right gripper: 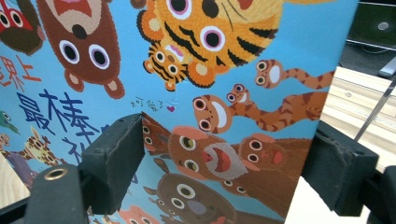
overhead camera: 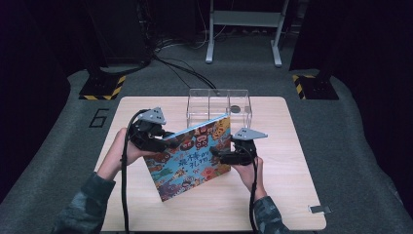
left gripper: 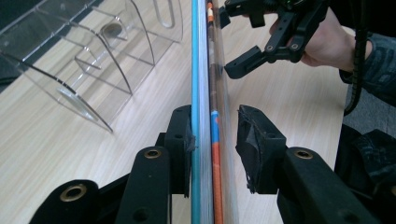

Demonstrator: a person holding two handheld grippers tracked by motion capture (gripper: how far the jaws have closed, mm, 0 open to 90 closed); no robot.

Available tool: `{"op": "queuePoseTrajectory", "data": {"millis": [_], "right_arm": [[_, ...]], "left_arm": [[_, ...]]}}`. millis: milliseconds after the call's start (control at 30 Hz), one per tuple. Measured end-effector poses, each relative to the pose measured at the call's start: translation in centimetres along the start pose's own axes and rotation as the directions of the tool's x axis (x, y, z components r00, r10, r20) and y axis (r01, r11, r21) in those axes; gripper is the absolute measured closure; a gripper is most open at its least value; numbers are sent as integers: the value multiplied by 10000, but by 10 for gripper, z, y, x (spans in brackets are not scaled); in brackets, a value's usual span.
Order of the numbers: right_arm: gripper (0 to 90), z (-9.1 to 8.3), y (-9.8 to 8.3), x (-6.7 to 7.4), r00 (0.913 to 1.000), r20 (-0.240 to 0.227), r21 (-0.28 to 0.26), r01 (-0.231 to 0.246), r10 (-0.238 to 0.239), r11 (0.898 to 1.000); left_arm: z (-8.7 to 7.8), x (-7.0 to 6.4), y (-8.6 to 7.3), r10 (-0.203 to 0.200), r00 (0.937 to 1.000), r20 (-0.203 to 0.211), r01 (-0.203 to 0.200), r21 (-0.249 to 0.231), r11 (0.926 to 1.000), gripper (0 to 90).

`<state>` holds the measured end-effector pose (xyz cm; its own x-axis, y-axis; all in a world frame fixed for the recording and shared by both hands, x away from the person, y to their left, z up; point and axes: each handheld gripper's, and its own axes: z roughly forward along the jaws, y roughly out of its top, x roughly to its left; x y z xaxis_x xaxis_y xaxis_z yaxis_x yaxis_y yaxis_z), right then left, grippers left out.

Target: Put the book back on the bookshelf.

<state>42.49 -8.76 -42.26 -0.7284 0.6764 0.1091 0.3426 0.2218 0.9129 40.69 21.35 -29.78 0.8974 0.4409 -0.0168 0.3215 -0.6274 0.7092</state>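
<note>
Book: a picture book (overhead camera: pixel 195 156) with a blue cover of cartoon animals, held tilted above the wooden table (overhead camera: pixel 292 195), front cover toward the person, one lower corner close to the tabletop.
Left gripper: the left gripper (left gripper: pixel 215 140) straddles the book's upper left edge; one jaw touches the blue cover, the other stands slightly off the far side, so the jaws are narrow but not fully clamped as far as the left gripper view shows.
Right gripper: the right gripper (right gripper: pixel 224 158) faces the cover near the book's right edge with its jaws spread wide, one on either side, pinching nothing.
Progress: the book is lifted and roughly upright, but still outside the rack; judging by its position, slotting it into a compartment remains.
Rack: a clear plastic rack (overhead camera: pixel 219 105) with several dividers stands just behind the book, empty apart from a small dark round piece at its base.
Obstacles: the dividers are thin and close together, so the book's lower edge could catch on one.
Beyond: cables and a metal stand on the grey floor.
</note>
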Motion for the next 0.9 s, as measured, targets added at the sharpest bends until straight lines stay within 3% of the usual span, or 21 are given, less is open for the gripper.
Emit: {"op": "queuePoseTrajectory", "data": {"millis": [67,167,267,433,533,600,733,900], "right_arm": [[178,1,0,0,10000,10,25,-75,75,10000],[168,2,0,1,10000,59,25,-52,52,10000],[168,1,1,1,10000,4,46,-28,28,10000],[173,0,0,0,10000,-34,-7,-40,40,10000],[181,0,0,0,10000,-37,-34,-45,45,10000],[196,-1,-1,-1,10000,-63,-96,-47,46,9999],[193,-3,-2,-2,10000,-4,-101,-66,66,9999],[166,-17,-9,-11,9988,176,-329,-443,449,9985]], "left_arm": [[1,0,4,-103,9999,-79,104,194,9998,629],[5,-2,14,387,9990,-241,-365,839,9958,629],[9,-4,20,592,9975,-397,-541,1179,9915,681],[15,-4,30,829,9963,-228,-773,1833,9800,707],[16,-1,31,781,9969,-63,-757,1788,9810,722],[15,3,29,416,9989,197,-441,1564,9867,742],[15,7,29,50,9975,705,-156,1501,9885,773],[14,4,29,-139,9975,698,34,1485,9889,788]]}}
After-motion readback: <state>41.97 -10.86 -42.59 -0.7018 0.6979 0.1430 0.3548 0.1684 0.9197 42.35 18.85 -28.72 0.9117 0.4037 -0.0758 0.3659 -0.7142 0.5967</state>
